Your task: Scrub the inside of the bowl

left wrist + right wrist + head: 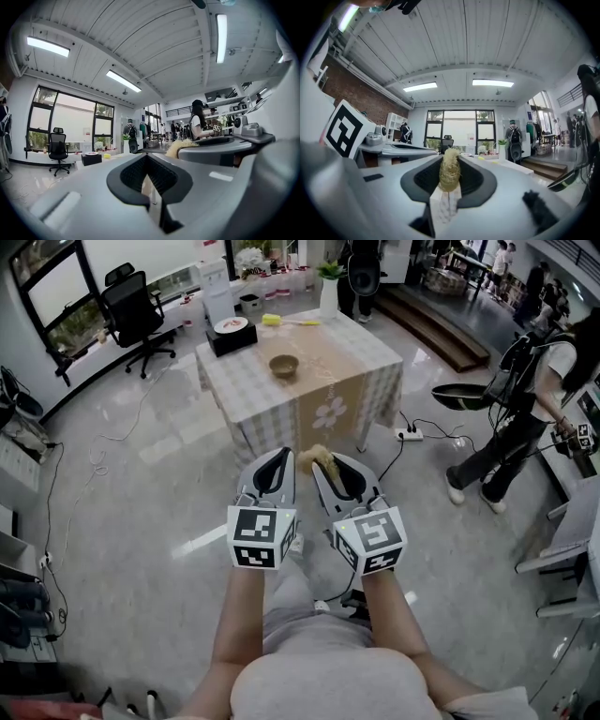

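Observation:
A small brown bowl (283, 365) stands near the middle of the checked-cloth table (356, 352), well ahead of both grippers. My right gripper (325, 461) is shut on a straw-coloured scrubber (317, 457), whose tuft sticks out between the jaws (450, 171). My left gripper (280, 456) is held beside it at the same height, jaws shut with nothing in them (147, 159). Both are held level over the floor, short of the table. The left gripper view catches the scrubber (180, 146) off to its right.
On the table's far side are a black box with a plate (231, 332), a yellow brush (281, 321) and a white vase (328, 294). A person at the right holds a black pan (459, 396). An office chair (136, 310) stands at the back left, and a power strip (410, 435) lies on the floor.

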`<state>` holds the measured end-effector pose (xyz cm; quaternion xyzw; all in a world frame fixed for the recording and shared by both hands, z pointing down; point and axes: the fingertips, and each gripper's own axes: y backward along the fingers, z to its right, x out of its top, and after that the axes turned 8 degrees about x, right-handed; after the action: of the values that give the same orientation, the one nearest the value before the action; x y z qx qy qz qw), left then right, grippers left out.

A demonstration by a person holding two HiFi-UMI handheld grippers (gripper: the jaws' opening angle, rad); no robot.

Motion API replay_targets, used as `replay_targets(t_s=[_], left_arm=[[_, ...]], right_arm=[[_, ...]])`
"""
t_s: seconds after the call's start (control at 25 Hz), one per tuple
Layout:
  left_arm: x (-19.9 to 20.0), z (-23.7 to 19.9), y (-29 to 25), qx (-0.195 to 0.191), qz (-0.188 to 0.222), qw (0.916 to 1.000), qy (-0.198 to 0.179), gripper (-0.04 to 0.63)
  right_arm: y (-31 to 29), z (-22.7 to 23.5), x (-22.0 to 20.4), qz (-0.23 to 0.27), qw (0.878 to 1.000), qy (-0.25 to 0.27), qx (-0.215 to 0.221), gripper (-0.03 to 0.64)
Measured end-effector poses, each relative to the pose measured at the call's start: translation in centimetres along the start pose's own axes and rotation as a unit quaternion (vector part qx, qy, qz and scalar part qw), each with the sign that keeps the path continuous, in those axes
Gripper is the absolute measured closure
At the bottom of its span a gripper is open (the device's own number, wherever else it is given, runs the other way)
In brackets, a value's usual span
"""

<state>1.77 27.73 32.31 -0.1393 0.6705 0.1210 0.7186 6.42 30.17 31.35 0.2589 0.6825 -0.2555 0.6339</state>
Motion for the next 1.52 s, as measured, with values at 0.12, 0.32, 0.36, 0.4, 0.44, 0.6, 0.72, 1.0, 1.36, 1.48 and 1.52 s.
replay_targets(t_s=[0.12,0.32,0.36,0.4,0.44,0.6,0.72,1.0,1.36,1.48,1.52], left_arm=[[-0.5,-0.4,-0.9,0.000,-0.005,1.0000,0.002,0.609],[-0.4,-2.1,-3.1,0.007,-0.006,0.9999,0.006,0.609],[-0.4,-2.5,-3.7,0.008,-0.007,0.9999,0.004,0.609],[-0.3,-2.9,-4.2,0.010,-0.009,0.9999,0.001,0.609],[-0.3,-3.3,-4.8,0.012,-0.009,0.9999,-0.003,0.609],[0.3,-5.2,-7.3,0.017,-0.006,0.9998,0.004,0.609],[-0.1,-6.1,-9.0,0.016,-0.010,0.9998,0.007,0.609],[-1.1,-8.5,-13.6,0.005,-0.019,0.9998,0.009,0.607],[-2.8,-13.0,-21.0,0.004,-0.037,0.9989,0.030,0.591],[-2.9,-13.9,-22.9,-0.002,-0.039,0.9988,0.031,0.591],[-3.0,-14.2,-23.5,-0.007,-0.040,0.9987,0.029,0.591]], right_arm=[[-0.7,0.7,0.0,-0.001,1.000,0.001,0.004,0.523],[-3.0,2.0,-0.1,-0.002,1.000,0.000,0.015,0.523],[-3.6,2.2,-0.2,-0.005,1.000,0.002,0.020,0.523],[-4.2,2.3,-0.3,-0.009,1.000,0.004,0.026,0.523],[-4.7,2.6,-0.4,-0.012,0.999,0.007,0.029,0.523],[-7.0,4.5,0.1,-0.010,1.000,0.005,0.025,0.523],[-8.9,5.5,0.0,-0.011,1.000,0.001,0.027,0.523],[-13.3,8.4,-1.0,-0.021,0.999,-0.005,0.025,0.523],[-19.3,13.4,-2.3,-0.035,0.999,-0.016,0.013,0.523],[-20.9,14.8,-2.1,-0.030,0.999,-0.014,0.005,0.523],[-21.5,15.2,-2.2,-0.029,0.999,-0.014,0.001,0.523]])
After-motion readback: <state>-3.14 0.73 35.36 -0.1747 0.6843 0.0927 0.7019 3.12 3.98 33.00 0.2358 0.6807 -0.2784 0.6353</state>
